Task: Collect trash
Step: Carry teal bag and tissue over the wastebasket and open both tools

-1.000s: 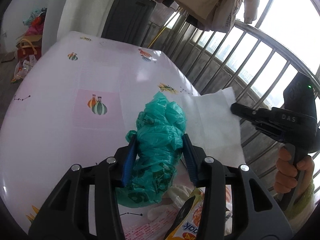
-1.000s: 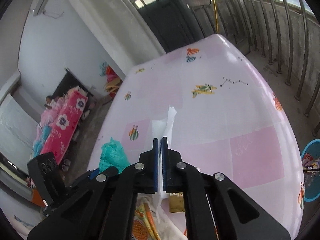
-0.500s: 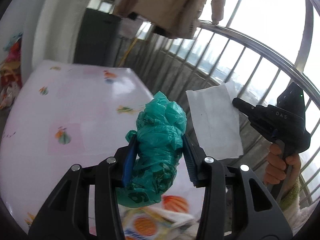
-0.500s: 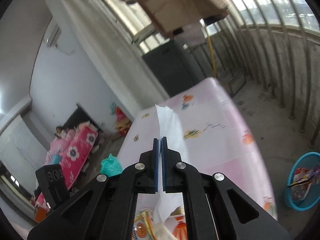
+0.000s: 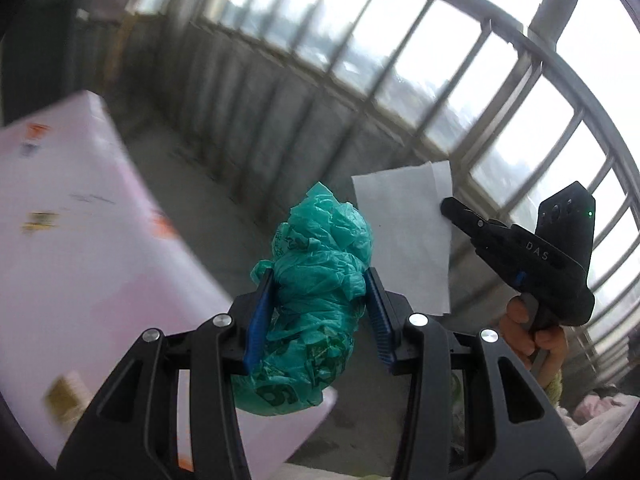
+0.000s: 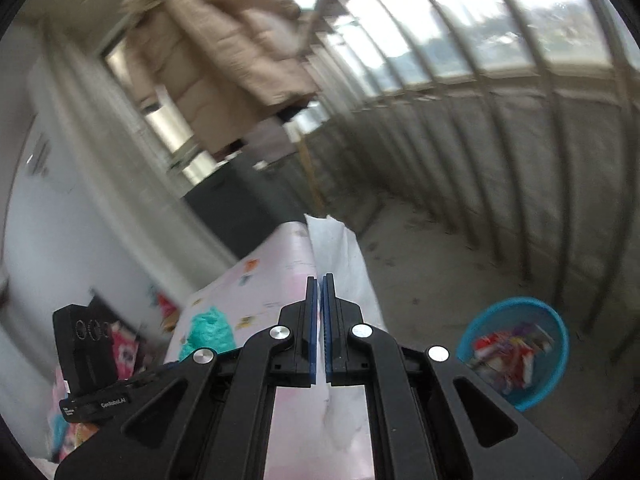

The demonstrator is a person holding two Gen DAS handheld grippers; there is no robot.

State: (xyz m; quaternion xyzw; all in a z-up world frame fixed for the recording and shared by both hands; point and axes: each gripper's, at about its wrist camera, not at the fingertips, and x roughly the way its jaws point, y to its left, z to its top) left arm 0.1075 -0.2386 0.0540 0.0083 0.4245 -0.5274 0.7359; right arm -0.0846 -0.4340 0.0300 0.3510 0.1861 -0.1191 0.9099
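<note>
My left gripper (image 5: 320, 284) is shut on a crumpled green plastic bag (image 5: 316, 280) and holds it in the air past the table's right edge. My right gripper (image 6: 321, 292) is shut on a white paper sheet (image 6: 340, 256), which hangs flat in the left wrist view (image 5: 404, 240). The right gripper (image 5: 444, 204) shows there too, to the right of the bag. The green bag also shows in the right wrist view (image 6: 208, 332), low on the left. A blue basket (image 6: 516, 344) with colourful wrappers stands on the concrete floor at the lower right.
The pink patterned table (image 5: 72, 232) lies to the left and below. A metal balcony railing (image 5: 400, 92) runs along the right. A beige coat (image 6: 232, 52) hangs overhead. The grey concrete floor (image 6: 432, 264) lies between table and railing.
Both grippers have lifted off the table and swung to the right toward the railing, carrying the green bag and the paper. The blue basket has come closer in the right wrist view.
</note>
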